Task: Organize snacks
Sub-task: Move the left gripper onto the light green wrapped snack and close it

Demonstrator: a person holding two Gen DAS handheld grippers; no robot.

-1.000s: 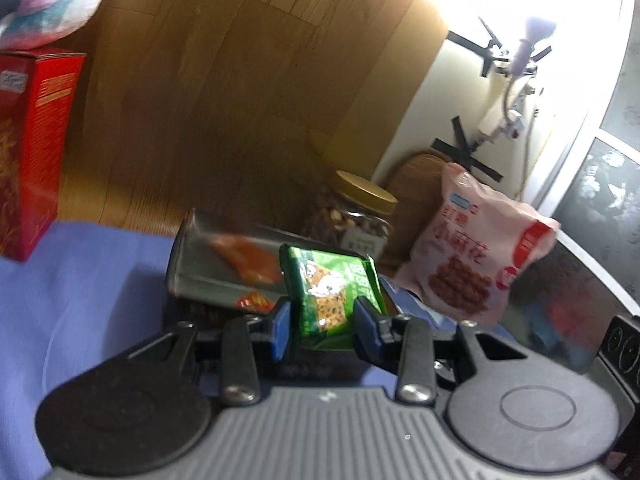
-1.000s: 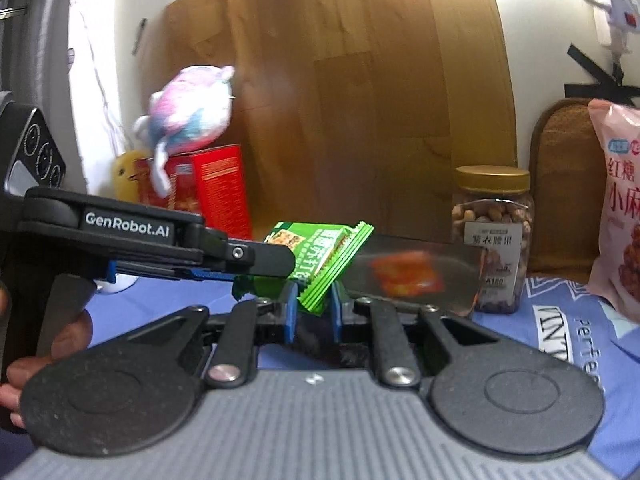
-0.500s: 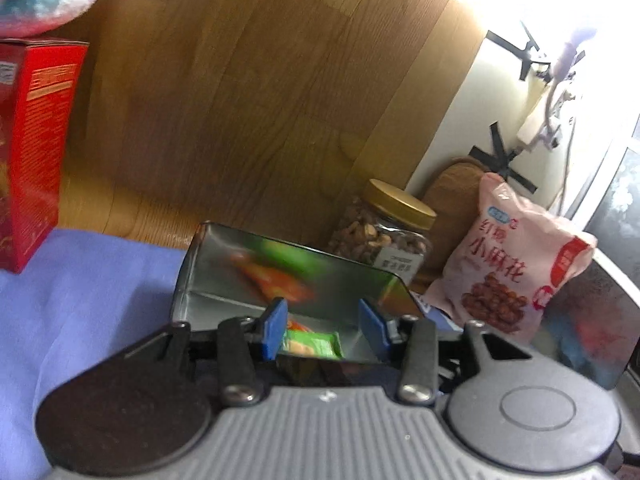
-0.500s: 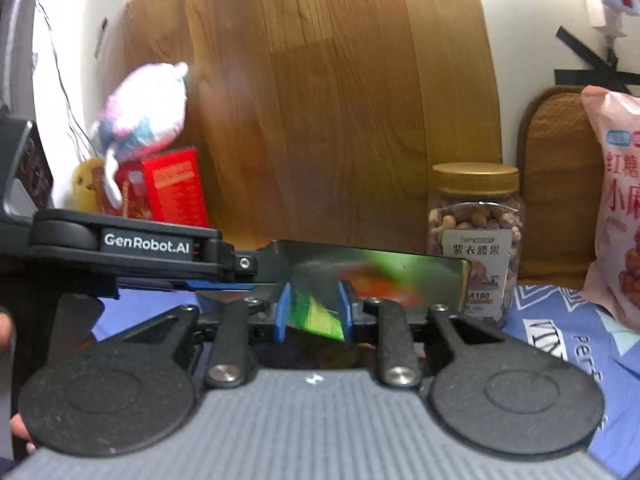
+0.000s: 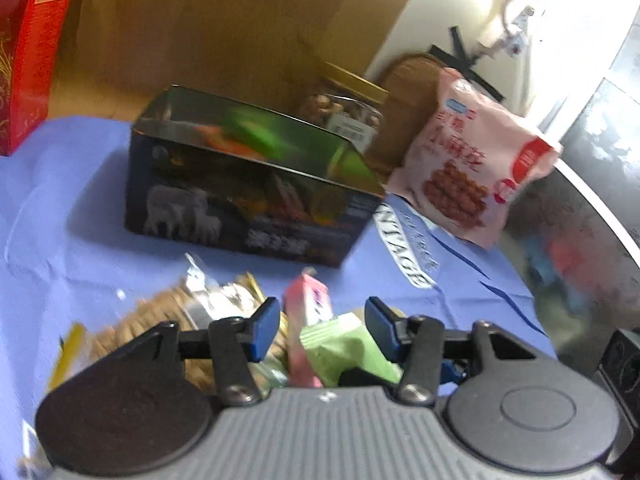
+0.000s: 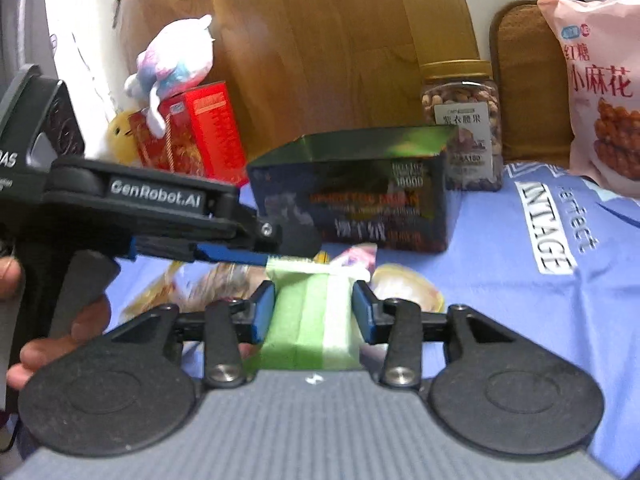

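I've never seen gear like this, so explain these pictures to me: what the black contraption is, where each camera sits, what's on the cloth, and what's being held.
There is no robot here. A person holds a two-finger gripper in each hand, with a camera looking along its fingers. The left gripper is open over a pile of loose snacks: a pink packet and biscuits. The right gripper has its fingers on either side of a green packet, though the grip isn't certain. On the blue cloth stand an open dark tin, a nut jar, a pink bag and a red box.
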